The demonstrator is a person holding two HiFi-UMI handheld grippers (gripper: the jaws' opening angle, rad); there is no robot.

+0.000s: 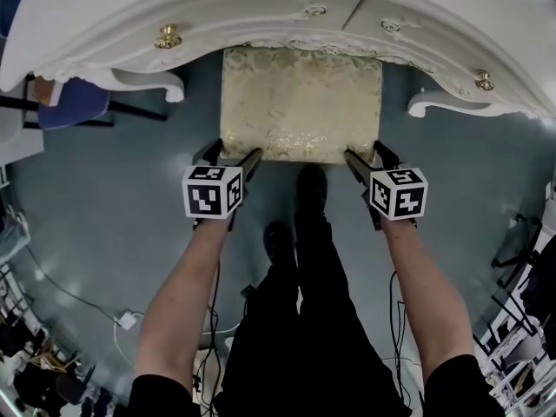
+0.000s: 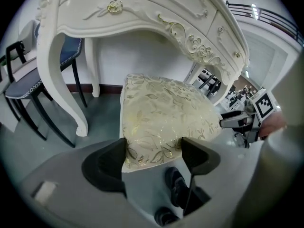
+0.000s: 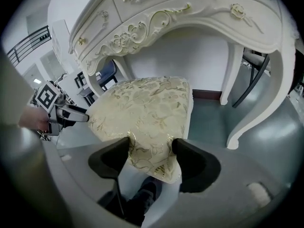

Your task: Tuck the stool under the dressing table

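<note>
The stool has a cream cushion with a gold leaf pattern, and its far edge lies beneath the white dressing table. My left gripper clamps the cushion's near left corner. In the left gripper view the left gripper has both pads pressed against the stool. My right gripper clamps the near right corner. The right gripper likewise has the stool squeezed between its pads. The carved front of the dressing table arches over the stool.
Curved white table legs stand either side of the stool. A blue-seated chair sits at the left behind the leg. The person's black shoes are just behind the stool. Cables trail over the grey floor.
</note>
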